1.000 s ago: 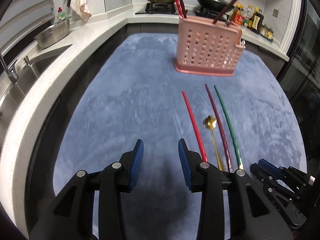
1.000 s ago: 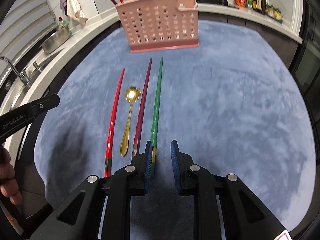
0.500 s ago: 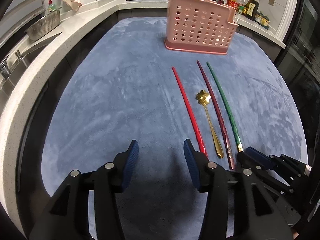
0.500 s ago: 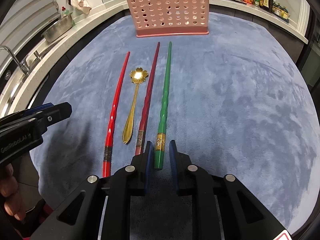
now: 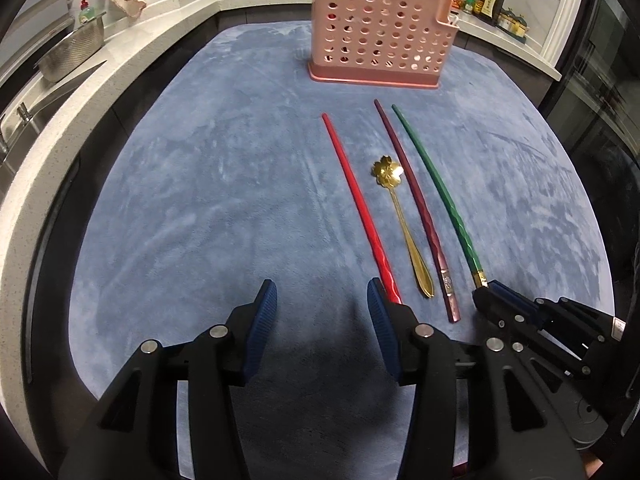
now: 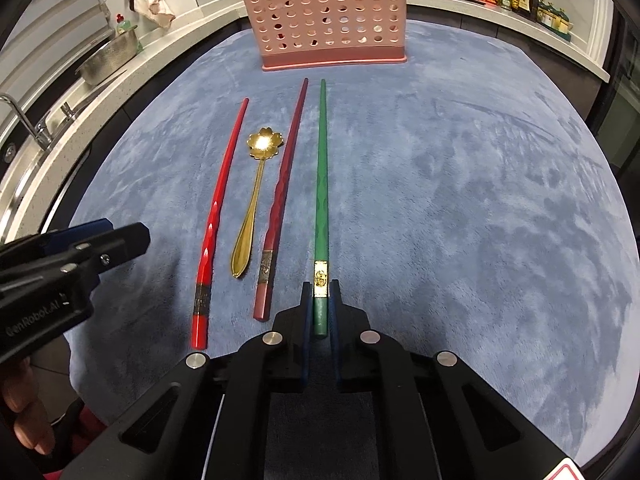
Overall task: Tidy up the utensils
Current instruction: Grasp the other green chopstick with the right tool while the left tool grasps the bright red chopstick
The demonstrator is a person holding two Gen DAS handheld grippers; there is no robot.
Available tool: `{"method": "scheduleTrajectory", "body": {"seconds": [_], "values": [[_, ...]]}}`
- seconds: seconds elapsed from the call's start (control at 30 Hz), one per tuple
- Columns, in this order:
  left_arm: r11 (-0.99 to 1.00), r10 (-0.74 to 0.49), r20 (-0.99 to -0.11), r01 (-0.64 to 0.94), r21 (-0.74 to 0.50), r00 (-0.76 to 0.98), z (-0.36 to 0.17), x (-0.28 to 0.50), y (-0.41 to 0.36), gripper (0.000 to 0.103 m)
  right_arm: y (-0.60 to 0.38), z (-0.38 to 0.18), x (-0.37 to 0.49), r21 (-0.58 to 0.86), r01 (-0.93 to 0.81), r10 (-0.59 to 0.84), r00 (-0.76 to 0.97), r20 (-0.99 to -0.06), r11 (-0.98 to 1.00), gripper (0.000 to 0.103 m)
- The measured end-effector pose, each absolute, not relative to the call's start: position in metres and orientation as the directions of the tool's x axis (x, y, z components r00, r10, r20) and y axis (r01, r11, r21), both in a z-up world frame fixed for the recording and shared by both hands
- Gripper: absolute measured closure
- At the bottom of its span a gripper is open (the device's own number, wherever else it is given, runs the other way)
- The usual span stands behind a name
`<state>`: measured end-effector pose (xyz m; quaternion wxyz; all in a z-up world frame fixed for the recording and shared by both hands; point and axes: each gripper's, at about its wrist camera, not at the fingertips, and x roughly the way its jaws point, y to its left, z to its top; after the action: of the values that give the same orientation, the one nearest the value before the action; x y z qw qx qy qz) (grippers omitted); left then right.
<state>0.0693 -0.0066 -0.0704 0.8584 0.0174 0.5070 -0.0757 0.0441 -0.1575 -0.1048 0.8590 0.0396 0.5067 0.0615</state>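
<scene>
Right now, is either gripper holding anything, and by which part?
The right gripper is shut on the green chopstick, at its thick handle end. The left gripper is open, holding nothing.

I'm seeing the green chopstick [image 6: 321,184], maroon chopstick [image 6: 285,184], gold flower-bowled spoon [image 6: 256,196] and red chopstick [image 6: 218,208] lying flat, side by side, pointing toward the upright pink perforated holder [image 6: 324,16].
</scene>
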Motion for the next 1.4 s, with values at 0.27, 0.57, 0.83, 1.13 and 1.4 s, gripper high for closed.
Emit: {"method": "scheduleTrajectory", "body": {"seconds": [0.27,0.57,0.83,1.13,1.4], "values": [[0.981,-0.138,-0.88,0.184,-0.058,0.455,-0.075,0.065,-0.018,0.058,-0.167,-0.092,0.034,0.148,-0.041,0.148,0.501,-0.853,0.988,0.096],[0.974,-0.155,-0.887,0.218,-0.064,0.435,-0.083,0.062,-0.035,0.05,-0.17,-0.088,0.028,0.151,-0.035,0.148,0.508,-0.849,0.988,0.096],[0.972,-0.157,-0.913,0.223,-0.076,0.376,-0.101,0.061,-0.04,0.05,-0.172,-0.088,0.027,0.155,-0.032,0.15,0.507,-0.849,0.987,0.096],[0.975,-0.154,-0.915,0.207,-0.079,0.374,-0.104,0.06,-0.036,0.069,-0.172,-0.089,0.025,0.16,-0.032,0.154,0.505,-0.849,0.987,0.096],[0.977,-0.155,-0.912,0.195,-0.085,0.38,-0.102,0.059,-0.028,0.096,-0.173,-0.088,0.026,0.168,-0.027,0.158,0.509,-0.846,0.985,0.096]]}}
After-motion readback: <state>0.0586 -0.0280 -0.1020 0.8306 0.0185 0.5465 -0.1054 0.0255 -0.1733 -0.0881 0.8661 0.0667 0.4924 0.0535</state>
